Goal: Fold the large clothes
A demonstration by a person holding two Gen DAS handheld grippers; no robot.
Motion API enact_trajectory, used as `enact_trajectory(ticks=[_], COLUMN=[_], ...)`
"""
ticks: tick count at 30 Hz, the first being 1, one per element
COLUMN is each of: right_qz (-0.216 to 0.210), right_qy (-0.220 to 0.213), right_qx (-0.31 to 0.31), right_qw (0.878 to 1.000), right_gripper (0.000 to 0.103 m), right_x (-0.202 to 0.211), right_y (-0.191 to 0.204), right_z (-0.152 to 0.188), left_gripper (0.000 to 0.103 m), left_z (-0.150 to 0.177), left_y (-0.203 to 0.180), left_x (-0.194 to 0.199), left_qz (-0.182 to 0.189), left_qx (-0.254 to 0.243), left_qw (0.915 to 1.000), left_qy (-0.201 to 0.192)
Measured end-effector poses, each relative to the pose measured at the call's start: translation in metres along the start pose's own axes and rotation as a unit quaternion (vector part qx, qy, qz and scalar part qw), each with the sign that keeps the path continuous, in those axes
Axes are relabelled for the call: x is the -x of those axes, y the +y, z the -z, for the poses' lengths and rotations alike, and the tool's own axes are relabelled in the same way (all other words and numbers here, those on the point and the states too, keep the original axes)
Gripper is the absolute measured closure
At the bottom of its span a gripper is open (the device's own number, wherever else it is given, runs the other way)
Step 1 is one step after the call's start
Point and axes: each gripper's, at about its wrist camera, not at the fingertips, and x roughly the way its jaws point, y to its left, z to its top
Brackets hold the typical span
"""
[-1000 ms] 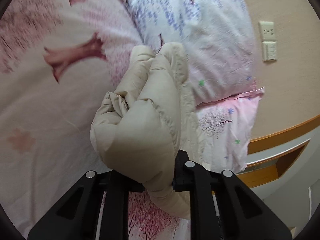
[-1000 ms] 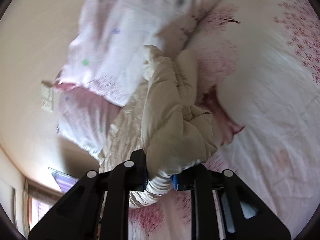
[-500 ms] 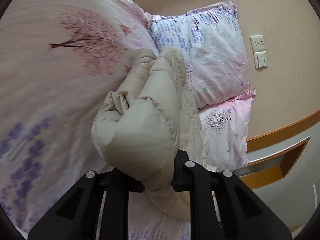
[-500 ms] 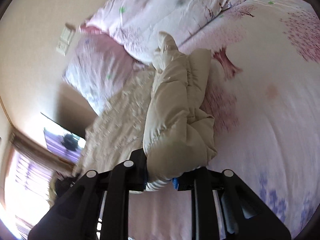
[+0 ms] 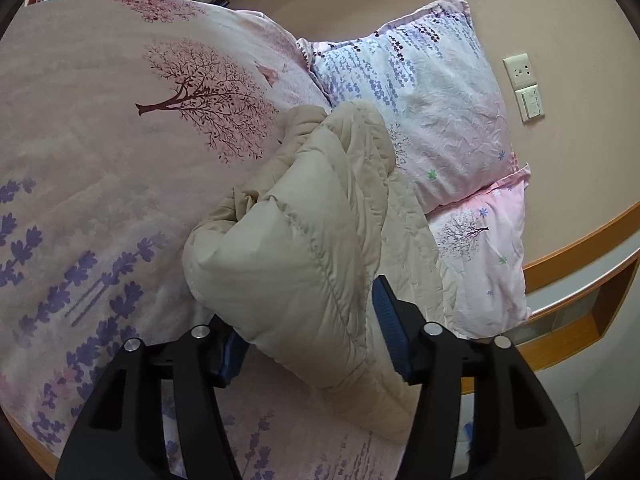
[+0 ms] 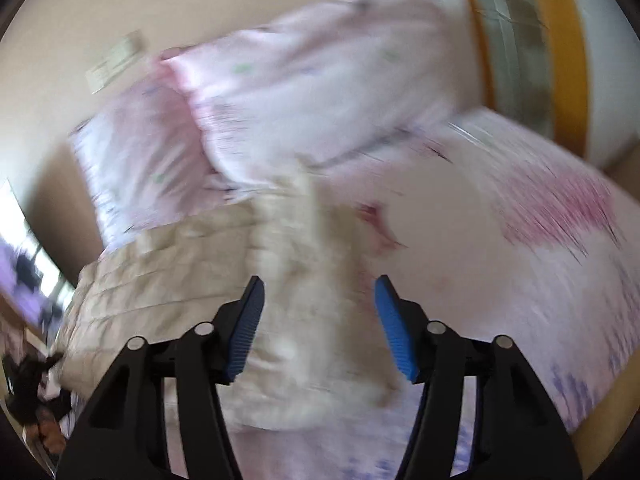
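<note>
A beige quilted puffer jacket (image 5: pixel 304 240) lies bunched on the bed near the pillows. In the left wrist view a thick fold of it sits between the spread fingers of my left gripper (image 5: pixel 308 332), which is open. In the blurred right wrist view the jacket (image 6: pixel 224 292) lies flatter on the bed, below and beyond my right gripper (image 6: pixel 320 320), which is open and holds nothing.
The bed cover (image 5: pixel 100 160) is pink with tree and lavender prints. Two floral pillows (image 5: pixel 432 112) lean on the beige wall with a socket (image 5: pixel 520 70). A wooden headboard shelf (image 5: pixel 580 308) runs at the right. Dark clutter (image 6: pixel 36 400) lies off the bed's edge.
Both grippers have opened and let go of the jacket folds they held. The right view swings fast and blurs; the jacket has dropped onto the bed.
</note>
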Motion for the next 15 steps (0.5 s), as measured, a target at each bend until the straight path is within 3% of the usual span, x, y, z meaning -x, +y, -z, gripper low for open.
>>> enact_trajectory(ticks=[4,7,11,15], right_qz=[-0.061,-0.082,-0.077,-0.059], right_qy=[0.02,0.034,0.046,0.063], right_qx=[0.083,0.121,0.17,0.182], right_qw=[0.995,0.989,0.981,0.979], right_gripper=[0.058,0.061,0.061,0.061], right_x=[-0.02,-0.033,-0.053,-0.075], right_y=[0.065,0.103,0.145,0.16], right_z=[-0.002,-0.001,0.006,0.01], left_gripper=[0.044,0.041,0.039,0.039], left_z=[0.002,0.003,0.004,0.005], left_y=[-0.001,-0.003,-0.005,-0.009], left_x=[-0.001,-0.002,-0.003,-0.006], left_qz=[-0.006,-0.009,-0.014,-0.025], left_qx=[-0.007,-0.01,-0.015,-0.027], left_qw=[0.9999,0.9999,0.9997,0.9992], left_qy=[-0.006,-0.008,-0.012,-0.013])
